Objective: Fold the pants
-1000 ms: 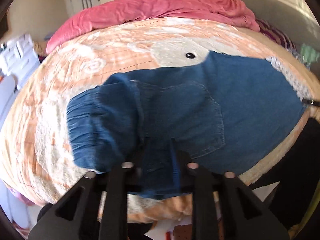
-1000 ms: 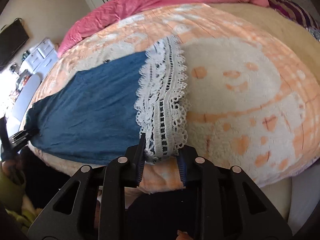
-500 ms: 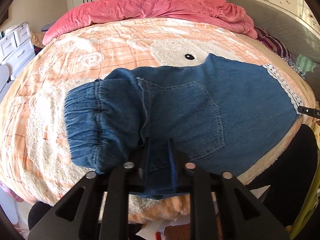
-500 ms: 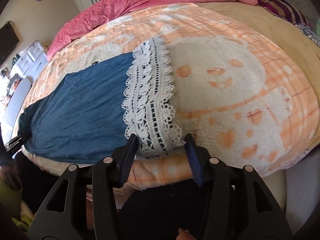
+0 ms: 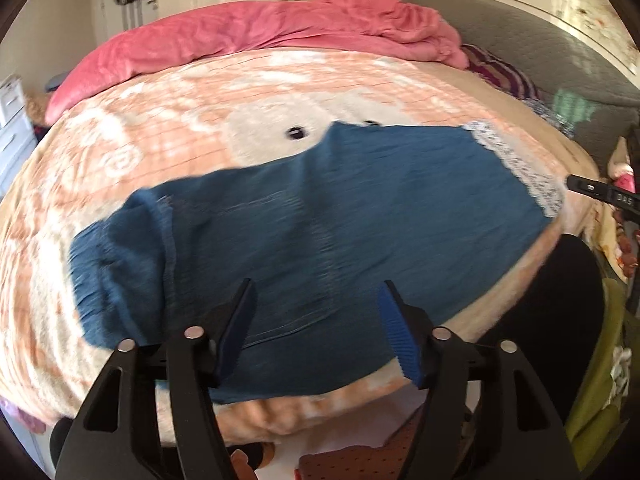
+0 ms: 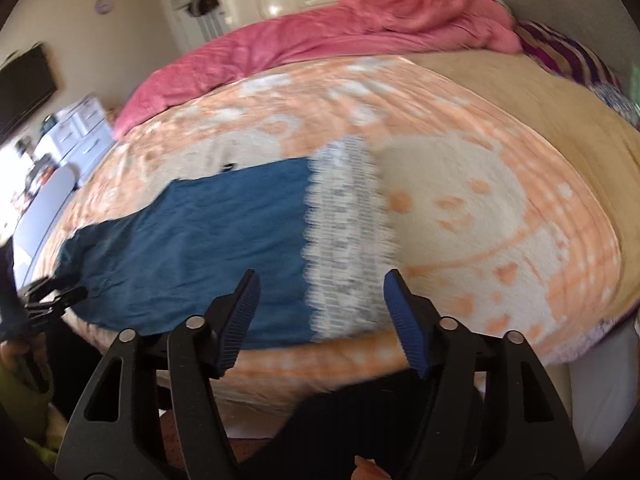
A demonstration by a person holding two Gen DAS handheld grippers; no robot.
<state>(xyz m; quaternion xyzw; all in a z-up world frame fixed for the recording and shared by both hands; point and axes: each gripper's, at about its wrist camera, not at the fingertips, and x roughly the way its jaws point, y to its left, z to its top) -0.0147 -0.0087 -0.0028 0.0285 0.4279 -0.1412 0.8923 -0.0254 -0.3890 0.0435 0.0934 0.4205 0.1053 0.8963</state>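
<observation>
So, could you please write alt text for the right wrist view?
Open right gripper hovers over blue pants lying flat on an orange blanket, its fingers straddling the white lace hem. A pink duvet lies behind.

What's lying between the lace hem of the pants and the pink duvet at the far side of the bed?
Only bare orange-and-cream blanket separates the lace hem from the pink duvet; the right wrist view shows it.

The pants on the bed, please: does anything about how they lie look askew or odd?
The pants lie mostly flat, but the waistband end is bunched and rumpled. The lace hem lies flat. Both frames are blurred.
</observation>
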